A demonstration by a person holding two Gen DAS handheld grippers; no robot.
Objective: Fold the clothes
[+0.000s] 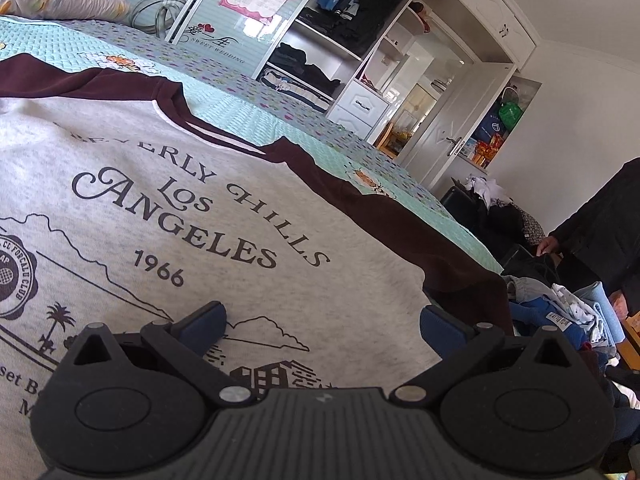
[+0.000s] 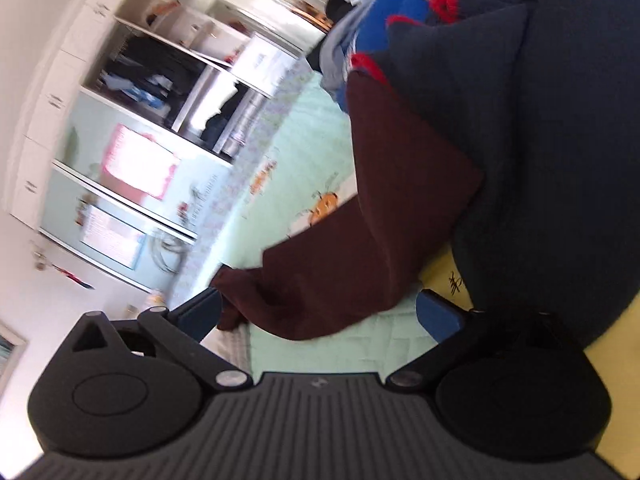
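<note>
Grey marled cotton fills the left view: the sweatshirt lies flat, front up, on the bed. Its printed lettering and line drawing face me. Its dark maroon sleeve and collar trim border the grey panel on the far side.

My left gripper hangs low over the printed chest. Its jaws are spread wide. Nothing sits between the blue pads; I cannot tell whether they touch the cloth beneath.

My right gripper is rolled well onto its side, so the room appears tilted in its view. Its jaws stand fully apart. The end of the maroon sleeve lies between the fingers, loose, close against the left finger and well clear of the other. The pads do not press on it. The sleeve rests on the mint quilted bedcover.

A heap of other clothes, dark navy with blue and red knit, lies just beside the sleeve at the bed's edge. An open wardrobe stands beyond the bed. A person in a dark coat stands at the right edge of the left view.
</note>
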